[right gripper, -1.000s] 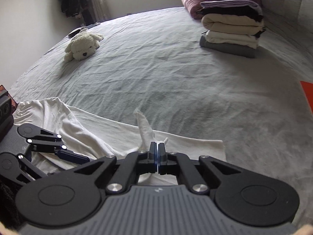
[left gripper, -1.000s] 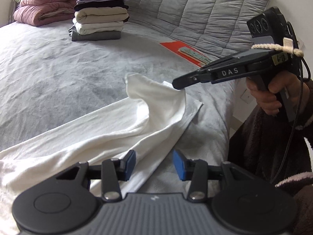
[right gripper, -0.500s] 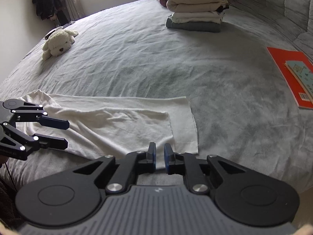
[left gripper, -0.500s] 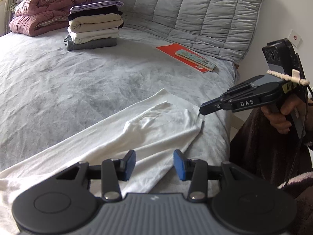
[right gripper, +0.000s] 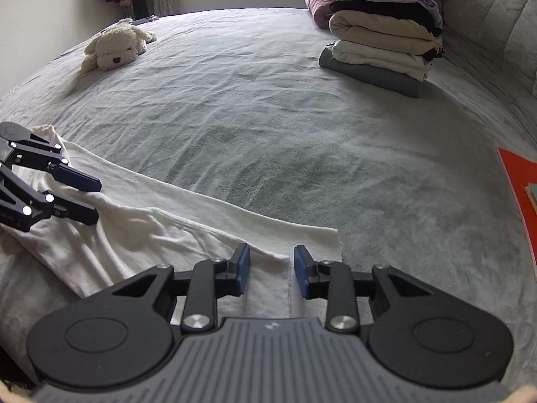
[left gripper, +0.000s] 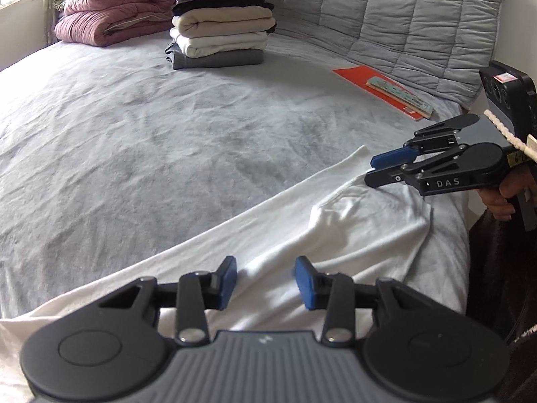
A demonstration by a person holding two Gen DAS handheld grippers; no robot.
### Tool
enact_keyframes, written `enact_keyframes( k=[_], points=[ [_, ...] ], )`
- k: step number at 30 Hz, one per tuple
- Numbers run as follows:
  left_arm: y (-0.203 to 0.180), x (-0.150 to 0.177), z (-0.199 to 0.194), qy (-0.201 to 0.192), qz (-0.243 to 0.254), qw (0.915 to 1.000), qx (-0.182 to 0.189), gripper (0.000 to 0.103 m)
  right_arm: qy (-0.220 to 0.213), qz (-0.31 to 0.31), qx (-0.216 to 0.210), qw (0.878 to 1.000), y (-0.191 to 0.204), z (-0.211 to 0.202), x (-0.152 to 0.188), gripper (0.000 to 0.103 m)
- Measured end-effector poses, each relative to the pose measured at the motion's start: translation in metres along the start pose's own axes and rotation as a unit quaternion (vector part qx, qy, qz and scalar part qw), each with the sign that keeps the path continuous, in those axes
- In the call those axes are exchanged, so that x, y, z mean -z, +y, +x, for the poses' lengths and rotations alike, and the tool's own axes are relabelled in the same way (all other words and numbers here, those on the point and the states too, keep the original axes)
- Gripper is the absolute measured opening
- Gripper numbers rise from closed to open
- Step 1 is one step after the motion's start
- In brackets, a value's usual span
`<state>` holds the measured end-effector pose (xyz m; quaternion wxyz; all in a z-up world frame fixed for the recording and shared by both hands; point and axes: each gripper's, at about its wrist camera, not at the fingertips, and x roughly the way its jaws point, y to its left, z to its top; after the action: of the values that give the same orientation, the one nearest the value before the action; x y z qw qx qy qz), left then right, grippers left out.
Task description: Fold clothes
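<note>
A long white garment [left gripper: 285, 235] lies folded into a strip along the near edge of the grey bed [left gripper: 167, 134]. My left gripper [left gripper: 265, 282] hovers open just above the middle of the strip, nothing between its blue pads. My right gripper [left gripper: 371, 170], held by a hand, is open over the strip's right end. In the right wrist view the right gripper [right gripper: 271, 275] stands open above a seam near the garment's [right gripper: 151, 235] end, and the left gripper [right gripper: 97, 199] rests open on the cloth at the left.
A stack of folded clothes [left gripper: 221, 40] and a pink duvet [left gripper: 124, 3] sit at the back by the quilted headboard. A red book [left gripper: 382, 90] lies at the right. A plush dog [right gripper: 117, 45] lies at the far left.
The right gripper let go of the lifted garment corner, which now lies flat, and its jaws opened wide. The left gripper stayed open over the cloth.
</note>
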<state>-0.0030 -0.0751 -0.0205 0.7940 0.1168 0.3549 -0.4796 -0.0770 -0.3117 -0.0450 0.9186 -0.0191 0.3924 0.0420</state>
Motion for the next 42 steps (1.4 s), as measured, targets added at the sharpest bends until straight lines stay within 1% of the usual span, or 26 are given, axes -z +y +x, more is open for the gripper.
enact_keyframes(
  k=[1,2,4,7,9,12,14,17,18,20,21,23,24,25,26,27,28,29,31,34,37,40,42],
  points=[
    [0.001,0.000,0.000,-0.002,-0.001,1.0000,-0.001,0.027,-0.001,-0.006,0.000,1.000,0.001,0.000,0.001,0.006],
    [0.001,0.000,0.001,-0.004,-0.002,1.0000,-0.003,0.017,-0.003,-0.010,0.001,1.000,0.002,-0.002,0.001,0.006],
    [0.003,-0.001,0.001,-0.008,-0.005,0.9999,-0.005,0.002,-0.014,-0.013,0.004,1.000,0.004,-0.010,0.001,0.005],
    [0.005,-0.002,0.002,-0.014,-0.008,0.9998,-0.009,0.002,-0.021,-0.002,0.010,1.000,0.002,-0.024,-0.004,0.005],
    [0.006,-0.002,0.003,-0.018,-0.010,0.9997,-0.012,0.002,-0.026,-0.003,0.017,1.000,0.001,-0.030,-0.014,0.005],
    [0.004,-0.003,0.004,-0.022,-0.010,0.9996,-0.013,0.002,-0.022,-0.010,0.019,1.000,-0.002,-0.025,-0.030,0.005],
    [0.001,-0.003,0.005,-0.023,-0.008,0.9996,-0.011,0.003,-0.014,-0.015,0.015,1.000,-0.006,-0.015,-0.040,0.005],
    [-0.005,-0.003,0.006,-0.026,-0.005,0.9996,-0.009,0.003,0.009,0.003,-0.015,1.000,-0.016,0.008,-0.044,0.006],
    [-0.007,-0.003,0.007,-0.026,-0.004,0.9996,-0.008,0.004,0.015,0.016,-0.027,0.999,-0.021,0.014,-0.044,0.008],
    [-0.011,-0.003,0.008,-0.028,-0.002,0.9996,-0.007,0.010,0.024,0.061,-0.044,0.997,-0.035,0.017,-0.039,0.011],
    [-0.013,-0.004,0.008,-0.029,-0.001,0.9996,-0.006,0.012,0.025,0.083,-0.049,0.995,-0.042,0.014,-0.037,0.015],
    [-0.017,-0.004,0.009,-0.030,0.001,0.9995,-0.005,0.020,0.028,0.120,-0.060,0.991,-0.054,0.007,-0.032,0.015],
    [-0.018,-0.004,0.010,-0.031,0.002,0.9995,-0.004,0.021,0.032,0.129,-0.064,0.989,-0.058,0.002,-0.029,0.016],
    [-0.020,-0.004,0.010,-0.032,0.003,0.9995,-0.003,0.024,0.039,0.137,-0.067,0.988,-0.060,-0.002,-0.026,0.019],
    [-0.022,-0.004,0.010,-0.033,0.004,0.9995,-0.003,0.025,0.048,0.146,-0.069,0.986,-0.062,-0.007,-0.023,0.021],
    [-0.026,-0.004,0.012,-0.032,0.007,0.9995,0.000,0.025,0.054,0.151,-0.073,0.984,-0.061,-0.010,-0.019,0.025],
    [-0.029,-0.007,0.017,-0.029,0.009,0.9995,0.003,0.027,0.058,0.155,-0.077,0.983,-0.060,-0.014,-0.015,0.027],
    [-0.031,-0.012,0.023,-0.027,0.010,0.9996,0.005,0.031,0.063,0.159,-0.081,0.982,-0.059,-0.017,-0.011,0.027],
    [-0.034,-0.021,0.036,-0.022,0.011,0.9996,0.009,0.032,0.067,0.156,-0.077,0.982,-0.052,-0.022,-0.003,0.028],
    [-0.039,-0.036,0.055,-0.015,0.014,0.9997,0.015,0.032,0.068,0.143,-0.058,0.986,-0.042,-0.026,0.007,0.028],
    [-0.045,-0.050,0.074,-0.008,0.016,0.9996,0.021,0.035,0.058,0.136,-0.046,0.988,-0.037,-0.026,0.011,0.028],
    [-0.050,-0.064,0.093,-0.002,0.018,0.9995,0.027,0.035,0.048,0.133,-0.035,0.989,-0.035,-0.025,0.013,0.028],
    [-0.052,-0.067,0.099,0.000,0.016,0.9994,0.030,0.034,0.044,0.131,-0.031,0.990,-0.033,-0.023,0.015,0.028]
  ],
)
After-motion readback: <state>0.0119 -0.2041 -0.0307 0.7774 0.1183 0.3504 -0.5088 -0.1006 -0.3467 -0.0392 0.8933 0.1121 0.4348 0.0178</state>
